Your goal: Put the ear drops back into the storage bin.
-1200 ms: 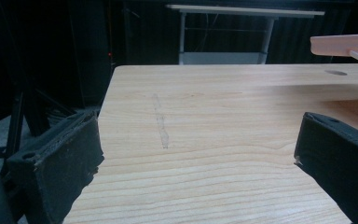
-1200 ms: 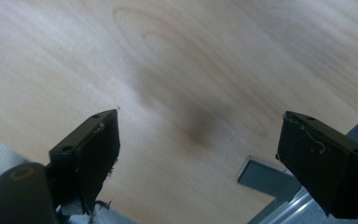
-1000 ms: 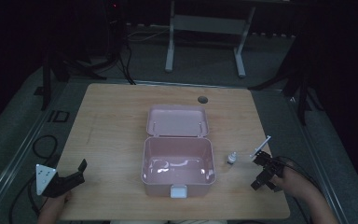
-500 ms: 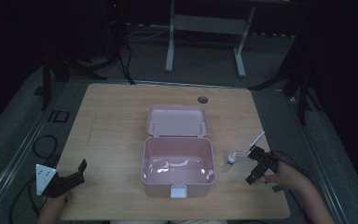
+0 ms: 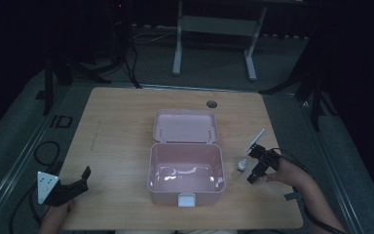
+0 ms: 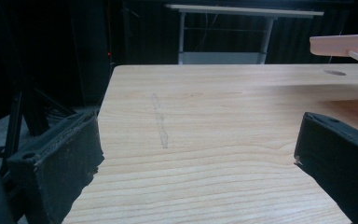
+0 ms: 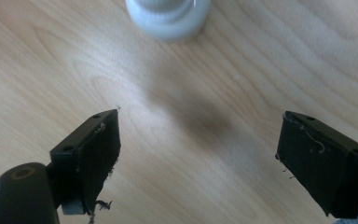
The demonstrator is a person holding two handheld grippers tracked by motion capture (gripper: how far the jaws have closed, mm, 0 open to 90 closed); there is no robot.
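A pink box [image 5: 186,168] stands open at the table's middle, its lid [image 5: 186,126] laid back flat behind it; the inside looks empty. A small white capped object [image 5: 242,165] stands just right of the box and appears as a round white base [image 7: 168,16] at the top of the right gripper view. My right gripper [image 5: 251,165] [image 7: 198,121] is open close to the right of it, jaws pointing at it, with bare wood between them. At the table's front left corner my left gripper [image 5: 82,181] [image 6: 200,126] is open and holds nothing.
The wooden table [image 5: 121,131] has a round cable hole [image 5: 211,104] behind the lid. In the left gripper view the pink lid's edge [image 6: 345,44] shows at the upper right. A desk frame [image 5: 214,24] and cables [image 5: 41,151] lie on the floor beyond the table.
My right gripper has moved left and a little farther from the front edge, closing in on the small white object. The left gripper and the box have not moved.
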